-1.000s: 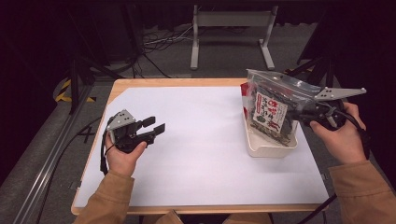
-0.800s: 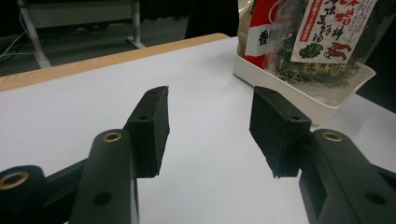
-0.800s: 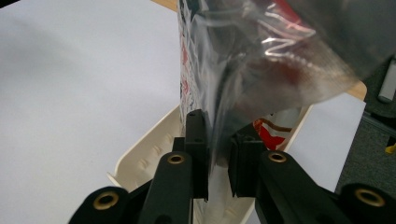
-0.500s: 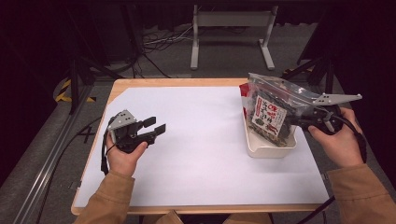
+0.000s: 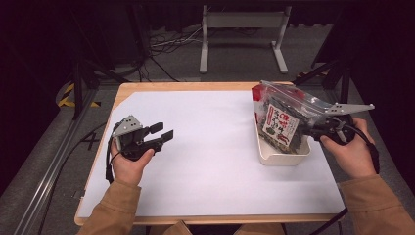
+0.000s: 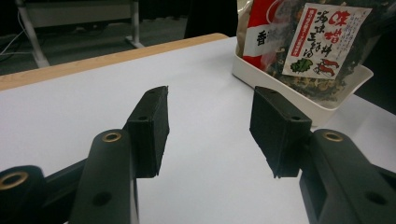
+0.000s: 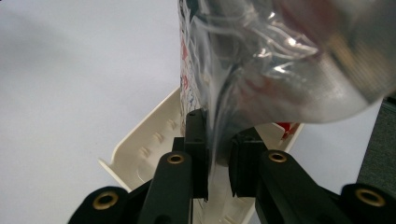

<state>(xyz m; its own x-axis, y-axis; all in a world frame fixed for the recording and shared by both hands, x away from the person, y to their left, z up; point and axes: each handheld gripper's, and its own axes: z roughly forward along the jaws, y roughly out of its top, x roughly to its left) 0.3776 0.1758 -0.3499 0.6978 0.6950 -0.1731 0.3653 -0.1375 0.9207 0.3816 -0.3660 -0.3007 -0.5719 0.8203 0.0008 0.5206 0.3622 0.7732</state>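
I see a wooden table (image 5: pixel 186 86) with a big white sheet (image 5: pixel 215 161) on it. The sheet covers nearly all of the top, so the wood shows just at the edges. Behind the table stands a grey metal frame (image 5: pixel 240 19) on the dark floor (image 5: pixel 230 61). Black cables (image 5: pixel 161 44) lie on the floor near it. On the left, past the table, runs a metal rail (image 5: pixel 54 166), with yellow and black tape (image 5: pixel 66 98) beside it.
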